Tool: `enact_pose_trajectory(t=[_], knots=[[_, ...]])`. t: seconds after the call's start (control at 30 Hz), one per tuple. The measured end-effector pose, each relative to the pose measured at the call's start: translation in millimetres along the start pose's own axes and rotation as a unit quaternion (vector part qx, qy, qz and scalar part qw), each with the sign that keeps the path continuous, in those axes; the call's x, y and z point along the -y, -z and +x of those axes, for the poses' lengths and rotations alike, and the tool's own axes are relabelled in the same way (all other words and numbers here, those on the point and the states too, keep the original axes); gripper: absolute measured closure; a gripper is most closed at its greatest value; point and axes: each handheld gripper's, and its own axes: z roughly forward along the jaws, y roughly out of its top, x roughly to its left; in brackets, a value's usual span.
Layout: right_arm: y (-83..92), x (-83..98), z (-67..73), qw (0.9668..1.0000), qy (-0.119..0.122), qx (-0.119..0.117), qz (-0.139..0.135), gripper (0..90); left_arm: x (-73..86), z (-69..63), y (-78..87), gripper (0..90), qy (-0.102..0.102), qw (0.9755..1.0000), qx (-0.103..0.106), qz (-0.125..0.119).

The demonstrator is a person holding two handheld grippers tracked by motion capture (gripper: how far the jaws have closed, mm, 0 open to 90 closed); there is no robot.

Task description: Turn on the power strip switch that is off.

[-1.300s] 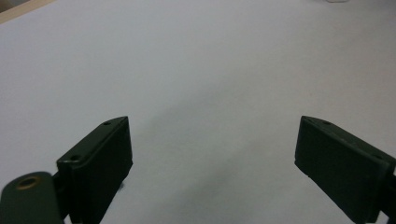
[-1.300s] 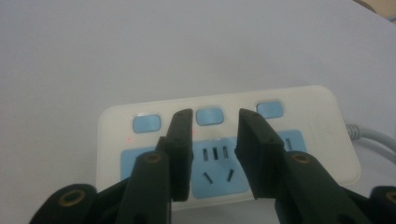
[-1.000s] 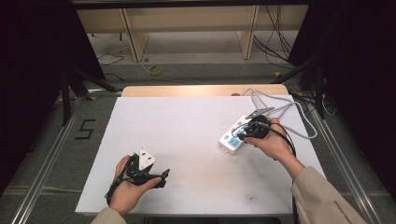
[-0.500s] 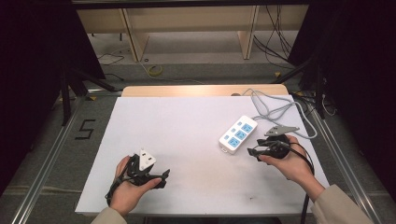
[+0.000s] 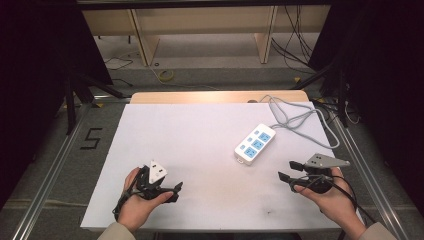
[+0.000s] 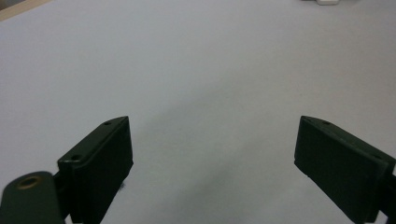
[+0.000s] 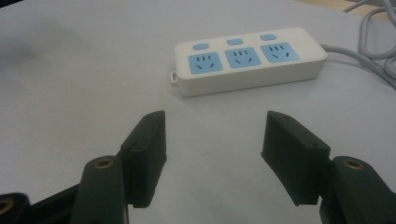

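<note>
Resting state: both grippers low on the worktop [image 5: 200, 130], nothing held.
Power strip [image 5: 255, 143]: lying flat on the right half of the worktop, three blue sockets facing up, set at a slant; seen close ahead in the right gripper view [image 7: 250, 59], sockets readable and unobstructed.
Cable [image 5: 295, 120]: grey, looping off the strip's far end toward the worktop's back right corner, slack enough that the strip can likely be shifted without tugging.
Right gripper [image 5: 287, 170]: jaws spread wide and empty, aimed at the strip but apart from it, with bare worktop between; judged a stance for approaching the strip's near end.
Left gripper [image 5: 175, 189]: jaws wide apart, empty, near the front left edge, well apart from the strip; pointing across bare worktop, a sliver of the strip at the top edge of its own view [image 6: 322, 2].
Likely reason for left position: kept clear so the right side has room to work.
</note>
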Motion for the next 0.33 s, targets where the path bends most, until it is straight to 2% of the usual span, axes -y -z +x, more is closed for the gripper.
enact_pose_trajectory(t=[0.2, 0.33], knots=[[1.5, 1.1, -1.0, 0.9999, 0.0, -0.001, -0.011, 37.2, -1.3, -3.1, -1.0, 11.0, 0.001, 1.0, 0.008, 0.0], [2.1, 0.8, -0.6, 0.9998, 0.002, -0.001, -0.018, 35.9, -4.2, -12.9, -2.6, 11.1, 0.003, 0.9996, 0.028, -0.003]])
